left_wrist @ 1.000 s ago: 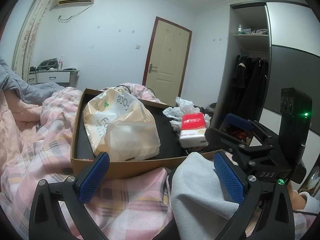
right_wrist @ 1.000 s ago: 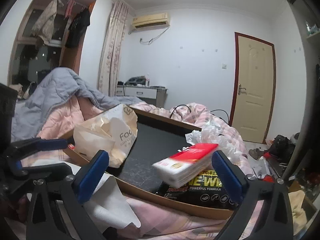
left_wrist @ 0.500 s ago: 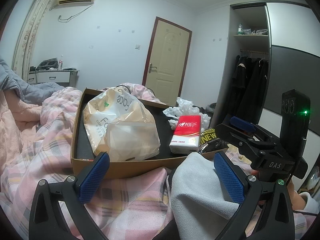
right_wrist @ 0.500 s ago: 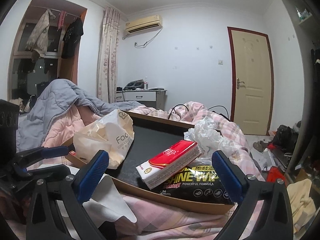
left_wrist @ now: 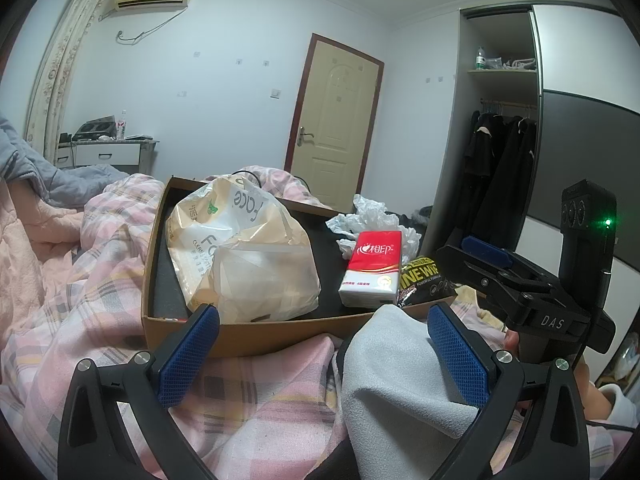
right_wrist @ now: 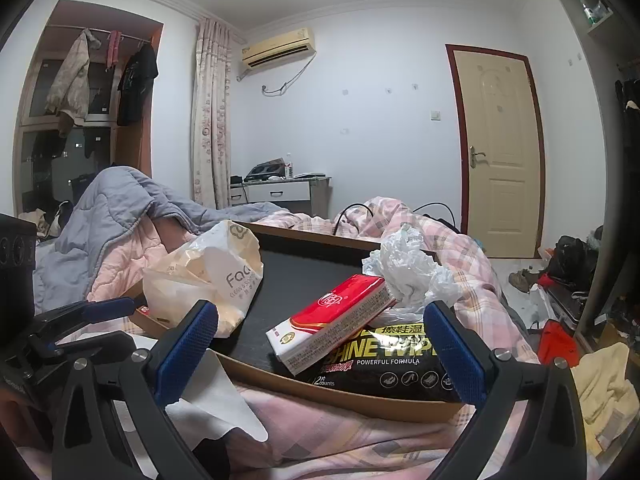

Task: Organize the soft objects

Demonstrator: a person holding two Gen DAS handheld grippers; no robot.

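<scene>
Cardboard tray [left_wrist: 256,334] partly filled; grey cloth [left_wrist: 400,368] left outside.

Inside the tray are seen a crinkled cream plastic bag [left_wrist: 244,256], a red tissue pack [right_wrist: 332,322] leaned on a glossy black wipes packet [right_wrist: 384,360], and crumpled white plastic [right_wrist: 408,272] far right. Both the left gripper [left_wrist: 320,356] and right gripper [right_wrist: 320,352] are held wide apart, empty. The soft, matte cloth is judged next, lying near the tray's front wall on the checked quilt [left_wrist: 100,280].

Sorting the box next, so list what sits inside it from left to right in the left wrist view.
Cream plastic bag → red tissue pack → black shoe-wipes pack. The crumpled white plastic behind the tissue pack overlaps it, so it is left out.
</scene>
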